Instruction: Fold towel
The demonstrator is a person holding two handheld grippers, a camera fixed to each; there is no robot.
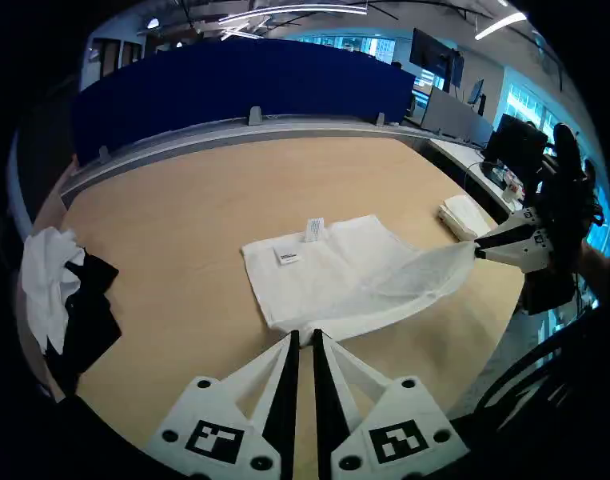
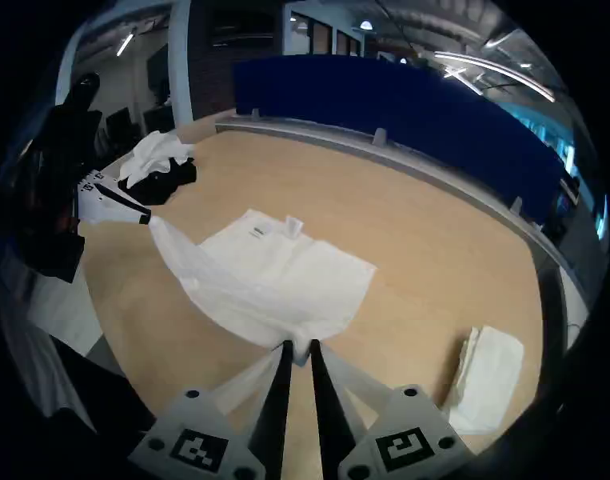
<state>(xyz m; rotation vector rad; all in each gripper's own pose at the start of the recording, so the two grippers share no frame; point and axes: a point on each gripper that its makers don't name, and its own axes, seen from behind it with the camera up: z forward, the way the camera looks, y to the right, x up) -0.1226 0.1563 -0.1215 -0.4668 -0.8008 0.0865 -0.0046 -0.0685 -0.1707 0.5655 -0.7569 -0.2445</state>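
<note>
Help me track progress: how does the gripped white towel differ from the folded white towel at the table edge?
The gripped white towel lies open; the folded white towel is a compact stack. The left gripper and right gripper hold the first's edge; the second sits untouched. Both are white.

Illumination was even and moderately bright, supplied by ceiling strip lights [image 1: 297,11] at 12 o'clock in the left gripper view and 1 o'clock in the right gripper view. Windows [image 1: 522,102] at 2 o'clock added a cyan cast. The worktop [image 1: 185,224] carried only soft, faint shadows. The raised part of the towel [image 1: 416,276] appeared slightly blurred. Fisheye distortion curved straight edges near the rim, where detail darkened.
</note>
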